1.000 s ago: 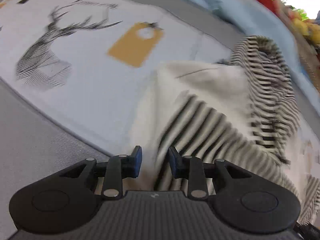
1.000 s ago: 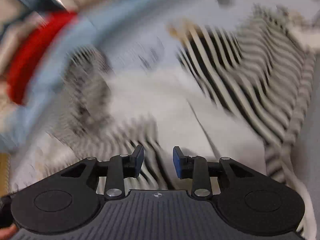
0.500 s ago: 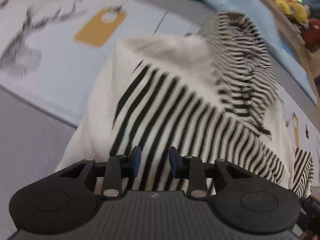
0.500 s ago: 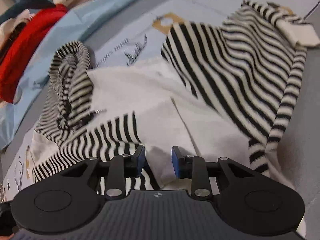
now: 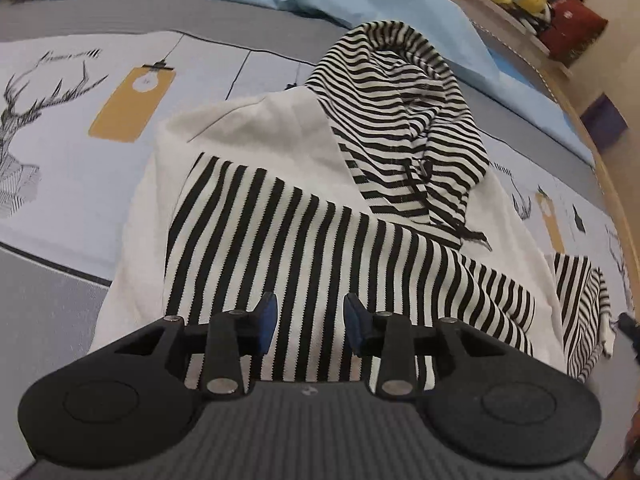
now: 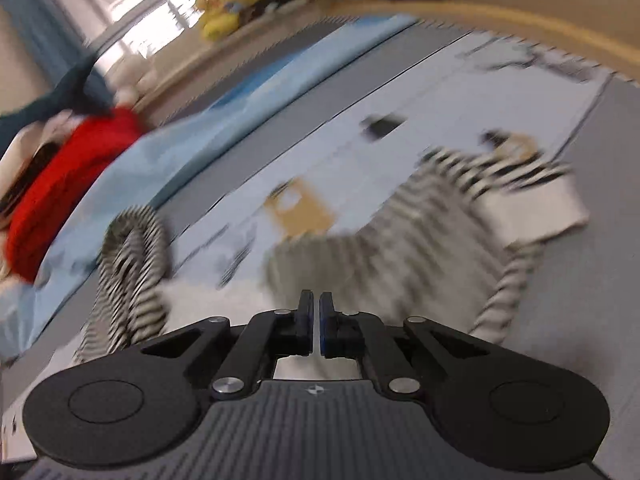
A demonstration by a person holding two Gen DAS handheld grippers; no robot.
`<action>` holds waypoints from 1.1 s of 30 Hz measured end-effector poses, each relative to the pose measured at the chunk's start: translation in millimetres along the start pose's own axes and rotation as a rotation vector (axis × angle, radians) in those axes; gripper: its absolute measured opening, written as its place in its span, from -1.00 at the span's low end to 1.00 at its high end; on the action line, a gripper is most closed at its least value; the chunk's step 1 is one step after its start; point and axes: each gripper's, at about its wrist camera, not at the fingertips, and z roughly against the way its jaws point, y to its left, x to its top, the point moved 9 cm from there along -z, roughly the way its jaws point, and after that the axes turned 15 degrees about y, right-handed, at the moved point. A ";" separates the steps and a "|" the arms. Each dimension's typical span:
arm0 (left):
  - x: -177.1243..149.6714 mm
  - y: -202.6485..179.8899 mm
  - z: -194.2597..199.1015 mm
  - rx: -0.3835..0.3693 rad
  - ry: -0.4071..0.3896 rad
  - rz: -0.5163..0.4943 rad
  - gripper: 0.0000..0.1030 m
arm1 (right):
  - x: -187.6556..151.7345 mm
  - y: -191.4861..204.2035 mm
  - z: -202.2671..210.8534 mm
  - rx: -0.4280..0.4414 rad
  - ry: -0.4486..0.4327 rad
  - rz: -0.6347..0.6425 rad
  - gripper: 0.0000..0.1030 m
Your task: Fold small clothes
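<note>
Half a second ago the right tool stood half open just above the white panel of the striped hoodie; now its blue pads are pressed together with nothing visible between them, and its blurred view has swung up toward the far edge of the bed, so I judge that it snapped shut without catching cloth. The left tool is opening, with its jaws apart over the striped sleeve that is folded across the body, and the pads do not touch the fabric. One sleeve fold therefore seems done. The other sleeve, with its white cuff, lies spread to the right, so that fold is probably the next one. The hood is bunched at the top, next to the light blue blanket. A red garment lies further behind. The printed sheet on the left of the hoodie is free, with good room for moving, but at the right the wooden bed rim is near
</note>
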 end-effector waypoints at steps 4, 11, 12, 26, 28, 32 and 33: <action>-0.2 1.7 -1.9 0.000 0.007 0.009 -0.22 | 31.0 -67.8 9.4 -0.042 -0.039 -0.095 -0.90; -0.9 -0.9 -4.0 0.001 0.010 0.006 -0.22 | 52.4 -180.5 6.1 -0.166 -0.053 -0.275 -0.43; -1.2 -1.5 -4.6 0.000 0.011 0.004 -0.22 | 52.3 -186.9 4.0 -0.165 -0.051 -0.288 -0.34; -0.1 0.7 -1.6 -0.025 0.014 0.020 -0.22 | 53.0 -169.2 -11.1 -0.128 -0.045 -0.228 -0.82; 1.4 4.1 1.4 -0.032 0.011 0.034 -0.22 | 53.1 -153.5 -0.9 -0.085 -0.048 -0.255 -0.83; 4.4 9.6 8.4 -0.059 0.005 0.062 -0.22 | 32.2 -89.9 22.3 0.088 0.036 -0.353 -0.84; 4.8 10.8 10.2 -0.065 0.004 0.068 -0.22 | 24.5 -68.9 28.6 0.142 0.050 -0.363 -0.84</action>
